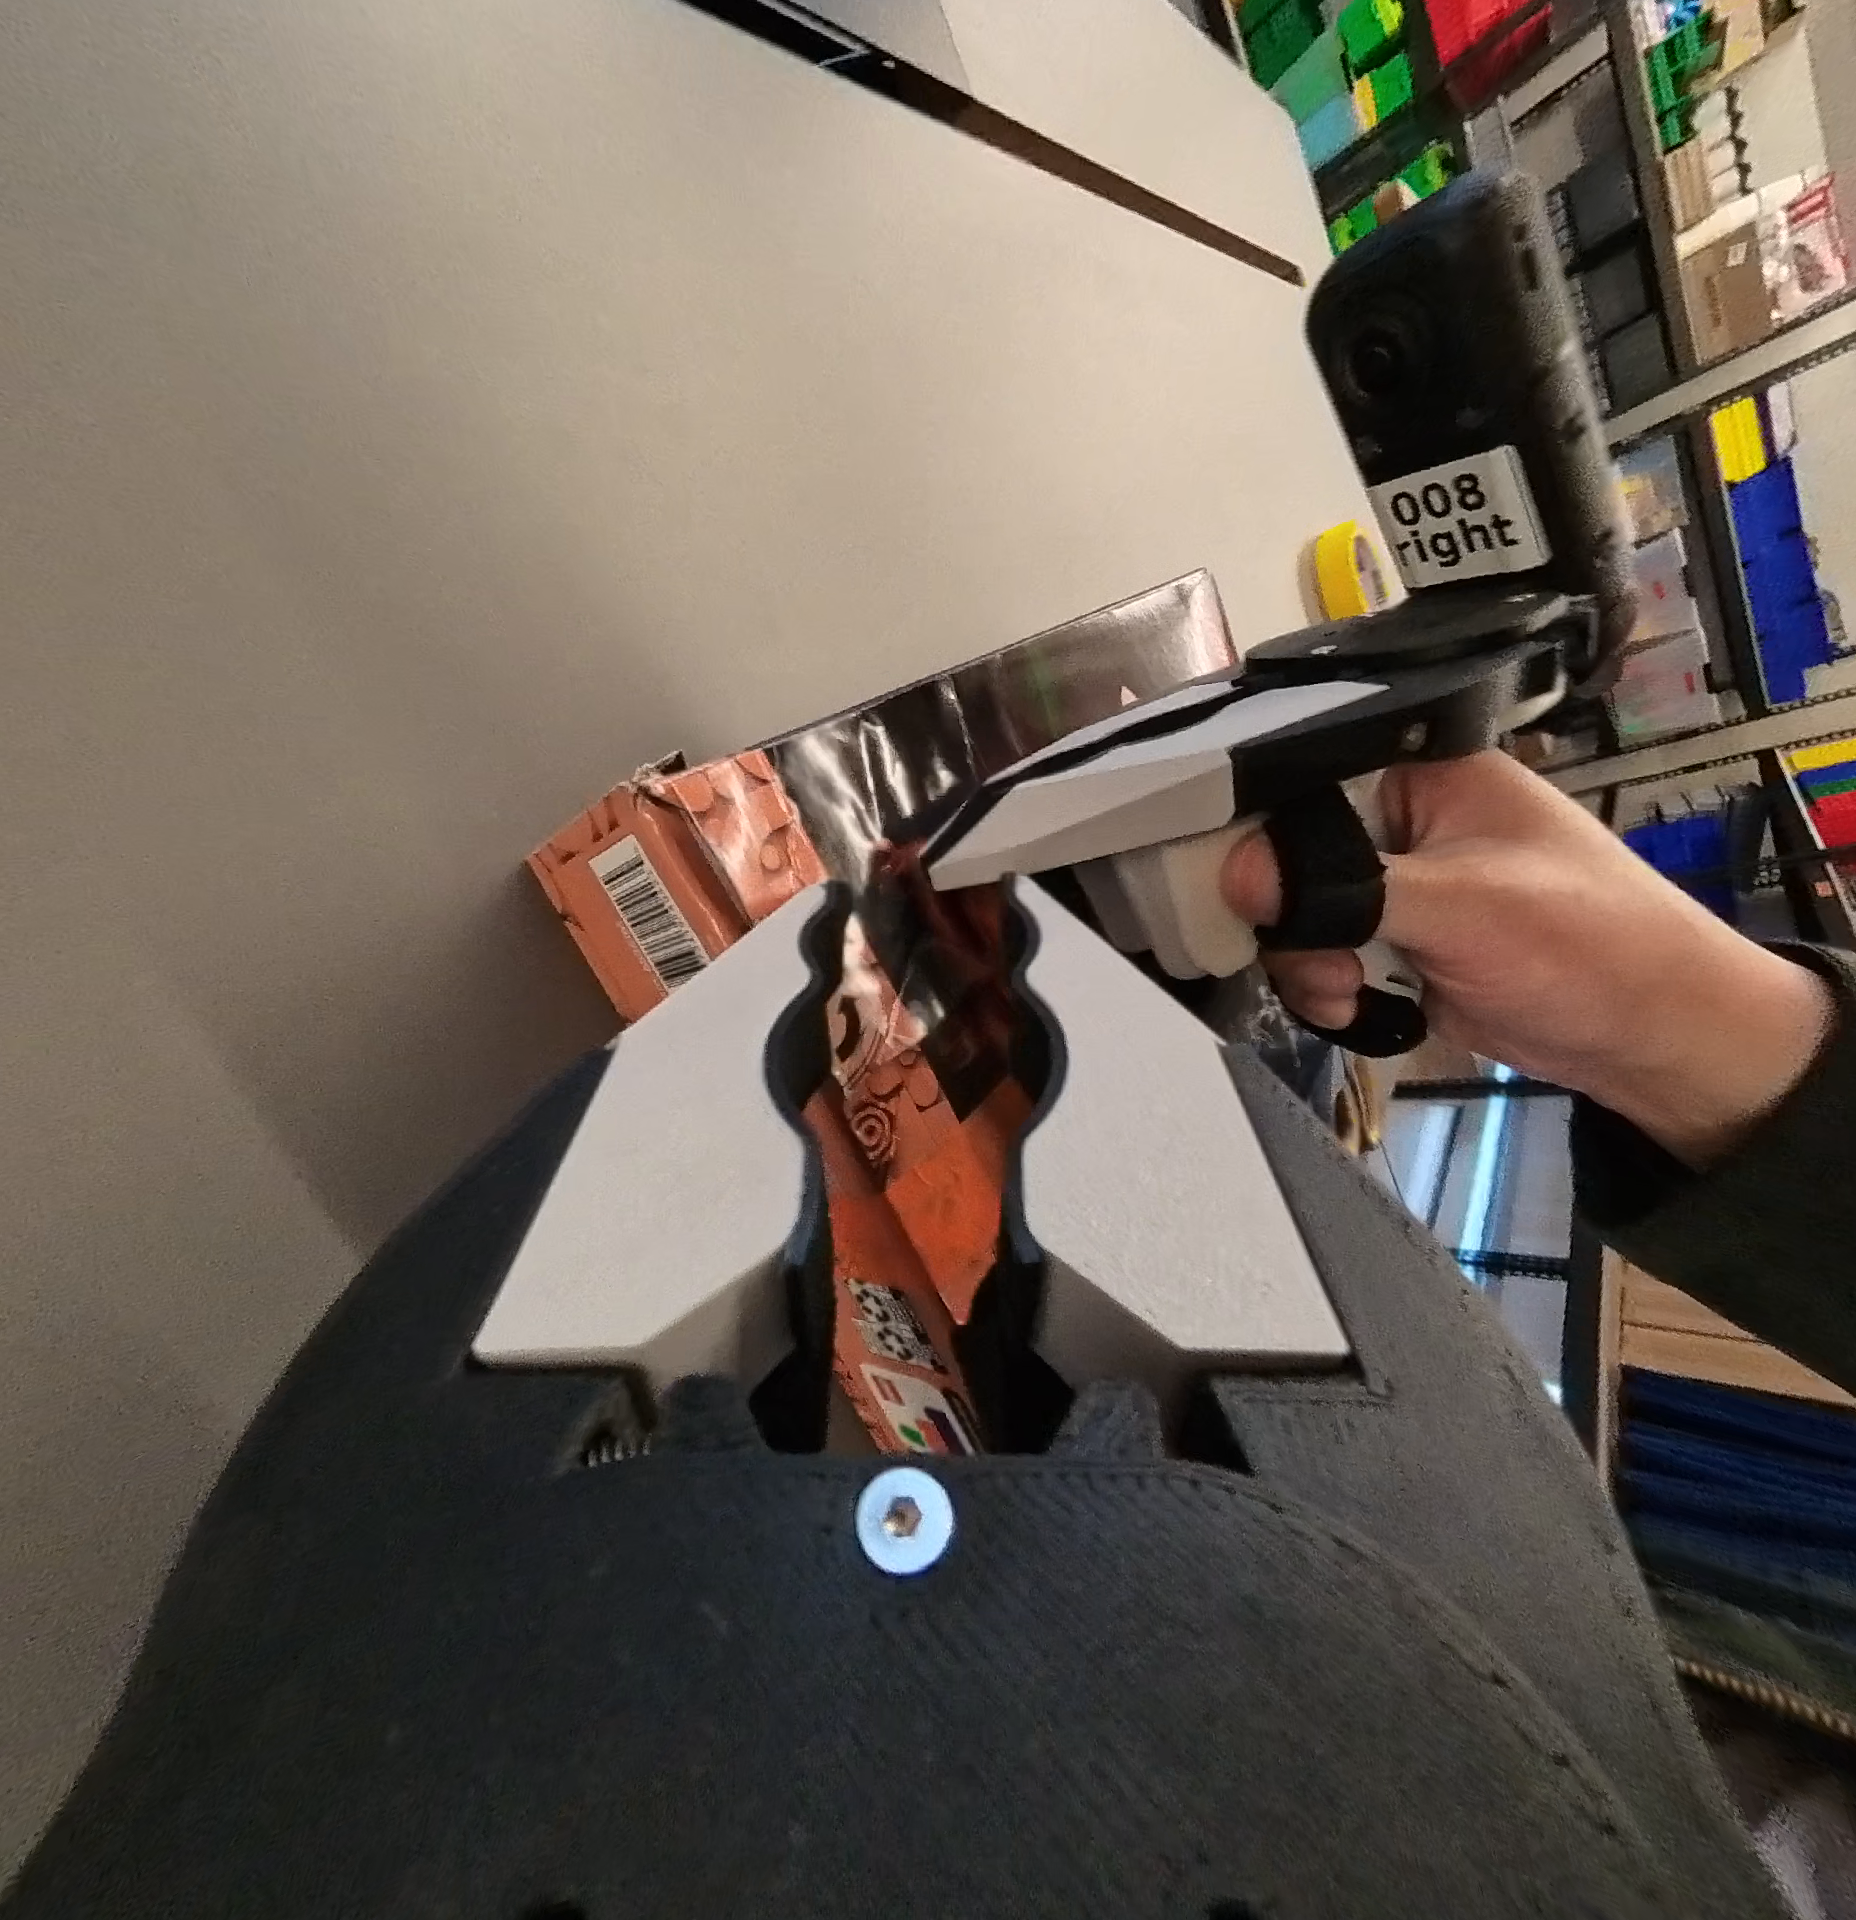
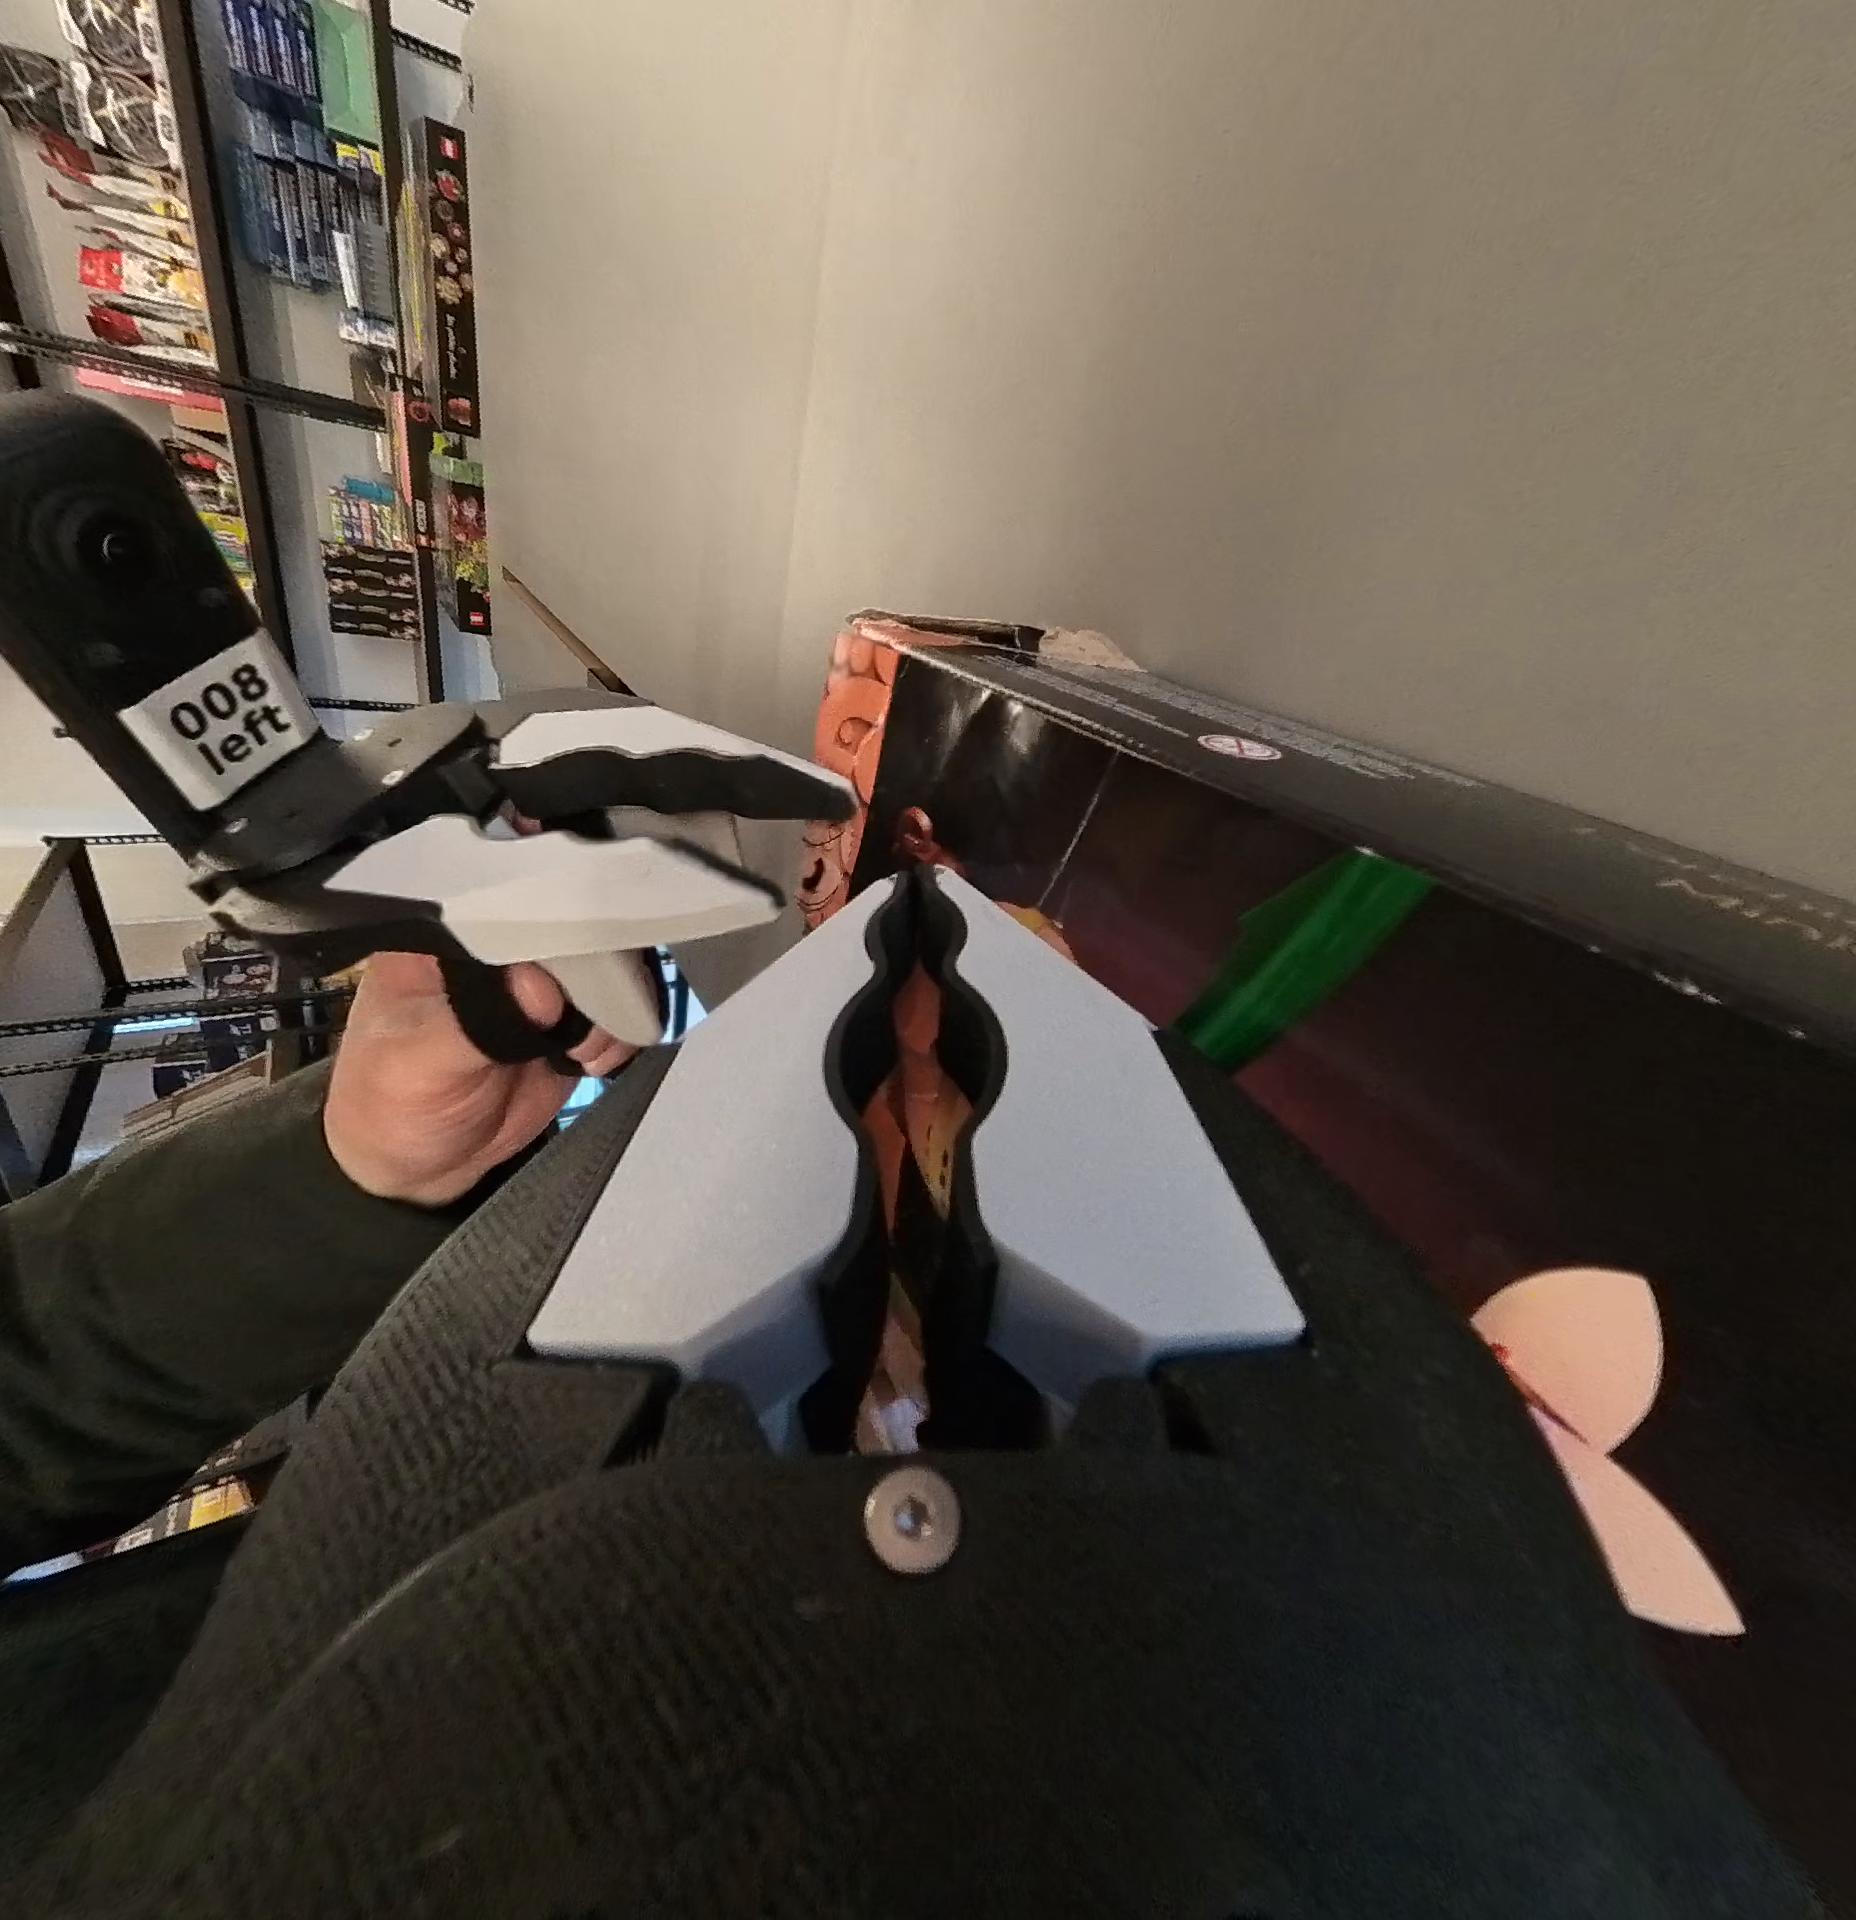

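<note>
A large flat cardboard box with a glossy black face and an orange end stands on edge against a beige wall. My left gripper is closed on the box's orange end piece, which runs between its fingers. In the right wrist view the left gripper sits at the box's near top corner. My right gripper is nearly shut, pinching a thin edge of the same corner. In the left wrist view the right gripper has its tips touching the box just beyond my left fingertips. A hand holds each gripper.
The beige wall is right behind the box. Metal shelves with coloured bins and boxes stand to the right, with a yellow tape roll on them. More shelves of boxed goods fill the left side of the right wrist view. My two grippers' fingertips are within a few centimetres of each other.
</note>
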